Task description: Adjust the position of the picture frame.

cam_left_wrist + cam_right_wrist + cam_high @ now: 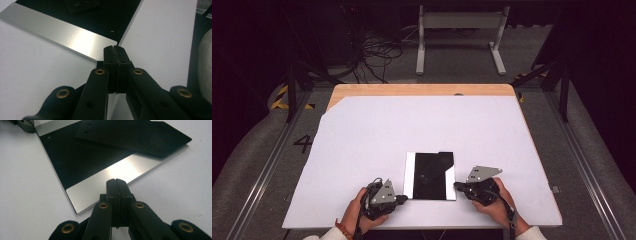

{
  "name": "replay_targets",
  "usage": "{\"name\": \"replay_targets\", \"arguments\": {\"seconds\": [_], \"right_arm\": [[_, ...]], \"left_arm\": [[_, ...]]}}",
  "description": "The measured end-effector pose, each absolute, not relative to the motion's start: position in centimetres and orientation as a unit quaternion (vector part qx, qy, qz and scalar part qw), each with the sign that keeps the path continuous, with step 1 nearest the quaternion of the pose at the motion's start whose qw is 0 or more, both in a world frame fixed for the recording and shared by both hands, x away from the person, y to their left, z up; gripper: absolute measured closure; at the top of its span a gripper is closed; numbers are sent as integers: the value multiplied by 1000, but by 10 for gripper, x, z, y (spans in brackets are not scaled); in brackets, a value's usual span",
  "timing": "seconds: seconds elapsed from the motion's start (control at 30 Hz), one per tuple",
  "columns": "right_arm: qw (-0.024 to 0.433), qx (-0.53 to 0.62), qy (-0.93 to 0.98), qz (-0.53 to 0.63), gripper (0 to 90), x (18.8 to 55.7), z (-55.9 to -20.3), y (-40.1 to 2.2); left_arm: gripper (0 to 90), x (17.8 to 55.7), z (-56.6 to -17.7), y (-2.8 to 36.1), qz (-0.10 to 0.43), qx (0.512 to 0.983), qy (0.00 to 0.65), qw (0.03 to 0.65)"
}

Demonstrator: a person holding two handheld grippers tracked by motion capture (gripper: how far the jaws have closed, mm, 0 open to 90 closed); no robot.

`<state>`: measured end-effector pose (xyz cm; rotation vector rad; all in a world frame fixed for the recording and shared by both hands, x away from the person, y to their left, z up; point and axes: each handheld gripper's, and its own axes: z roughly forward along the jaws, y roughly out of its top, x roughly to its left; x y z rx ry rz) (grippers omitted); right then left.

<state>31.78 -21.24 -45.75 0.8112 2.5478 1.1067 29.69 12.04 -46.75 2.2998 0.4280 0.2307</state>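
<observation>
A flat plate [430,187] with a black middle and a silver strip [409,176] along each long side lies on the white sheet near the front. A thinner black sheet [132,135] with two small holes rests on its far part. My left gripper [404,199] is shut and empty, its tips at the plate's near left corner [110,42]. My right gripper [457,186] is also shut and empty, its tips at the plate's right silver strip [120,172]. Whether either gripper touches the plate I cannot tell.
A white sheet [412,125] covers most of the wooden table, with bare wood [422,90] along the far edge. The person's hands sit close to the front edge. Beyond the table are floor cables [372,55] and a white stand [459,35].
</observation>
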Motion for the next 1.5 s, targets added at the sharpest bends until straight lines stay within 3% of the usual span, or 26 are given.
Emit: {"name": "replay_targets", "arguments": {"seconds": [1.5], "right_arm": [[131, 243, 889, 364, 900, 321, -456, -182]], "left_arm": [[900, 333, -468, 145, 118, 887, 233, 380]]}}
